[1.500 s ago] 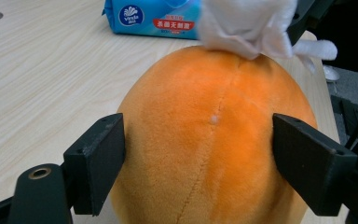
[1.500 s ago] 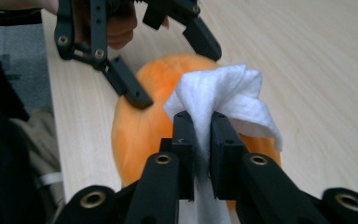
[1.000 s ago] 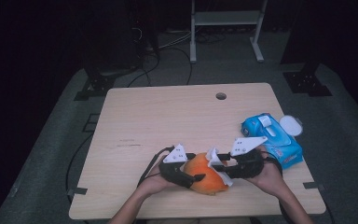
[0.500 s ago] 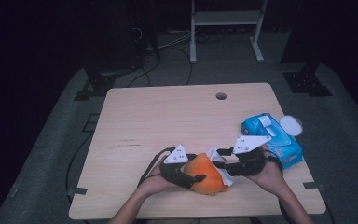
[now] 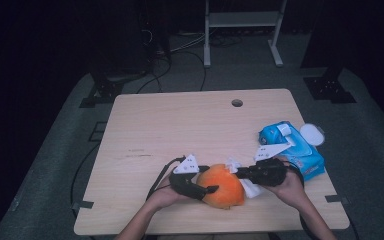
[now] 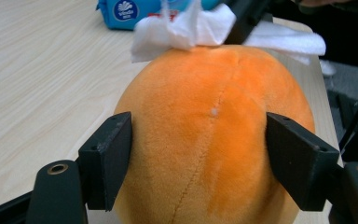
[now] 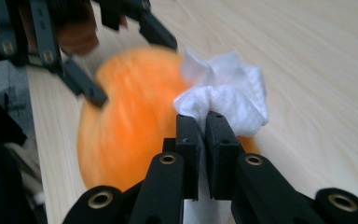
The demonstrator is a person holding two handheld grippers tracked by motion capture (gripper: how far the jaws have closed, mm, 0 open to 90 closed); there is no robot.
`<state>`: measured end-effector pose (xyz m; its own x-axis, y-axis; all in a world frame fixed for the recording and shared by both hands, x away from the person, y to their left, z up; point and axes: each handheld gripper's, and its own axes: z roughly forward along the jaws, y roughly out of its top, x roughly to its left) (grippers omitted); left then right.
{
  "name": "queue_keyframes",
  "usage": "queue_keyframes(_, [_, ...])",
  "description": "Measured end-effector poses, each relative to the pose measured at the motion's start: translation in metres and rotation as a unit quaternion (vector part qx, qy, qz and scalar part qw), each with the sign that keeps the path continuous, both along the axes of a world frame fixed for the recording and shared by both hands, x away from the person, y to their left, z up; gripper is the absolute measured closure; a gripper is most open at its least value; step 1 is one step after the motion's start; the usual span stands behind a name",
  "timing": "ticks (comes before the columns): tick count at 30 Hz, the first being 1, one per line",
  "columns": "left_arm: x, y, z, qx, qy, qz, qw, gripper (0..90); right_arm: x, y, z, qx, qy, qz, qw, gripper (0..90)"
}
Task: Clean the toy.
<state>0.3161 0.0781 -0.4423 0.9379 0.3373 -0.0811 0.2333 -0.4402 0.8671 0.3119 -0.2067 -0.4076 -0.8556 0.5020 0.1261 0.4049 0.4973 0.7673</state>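
Item one: an orange plush ball (image 5: 221, 186), round, with a stitched seam running down its face. It is sitting on the near part of the wooden table (image 5: 180, 125), close to the front edge, between the two grippers.

Item two: the left gripper (image 5: 203, 190), held in the person's left hand (image 5: 162, 197). Its jaws have just been closing and are now pressing against the two sides of the orange plush ball (image 6: 209, 140), one pad on each flank, with the ball filling the gap between them.

Item three: the right gripper (image 5: 240, 174), held in the person's right hand (image 5: 287, 185). Its jaws have just been closing and are now standing nearly together, pinching a crumpled white wipe (image 7: 228, 95). The wipe is bunching out above the pads and is lying against the top of the ball; whether it is pressing on the plush cannot be told through the blur in the right gripper view. In the left gripper view the white wipe (image 6: 186, 28) is resting on the crown of the ball.

Item four: a blue pack of wet wipes (image 5: 292, 147), lying on the right side of the table just beyond the right hand, its white round lid (image 5: 312, 134) flipped open toward the table's right edge.

Item five: a small round hole (image 5: 237, 103) in the tabletop near the far edge.
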Motion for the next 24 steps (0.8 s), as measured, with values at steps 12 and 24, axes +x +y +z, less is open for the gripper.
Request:
queue_keyframes(12, [0.006, 0.003, -0.003, -0.014, 0.018, 0.038, 0.999, 28.1, -0.015, 0.007, 0.009, 0.006, 0.009, 0.057, 0.9983, 84.4])
queue_keyframes(24, [-0.004, -0.004, 0.0, -0.006, -0.009, -0.006, 0.9999, 26.9, 0.003, -0.01, -0.007, 0.002, 0.016, -0.012, 0.9998, 84.4])
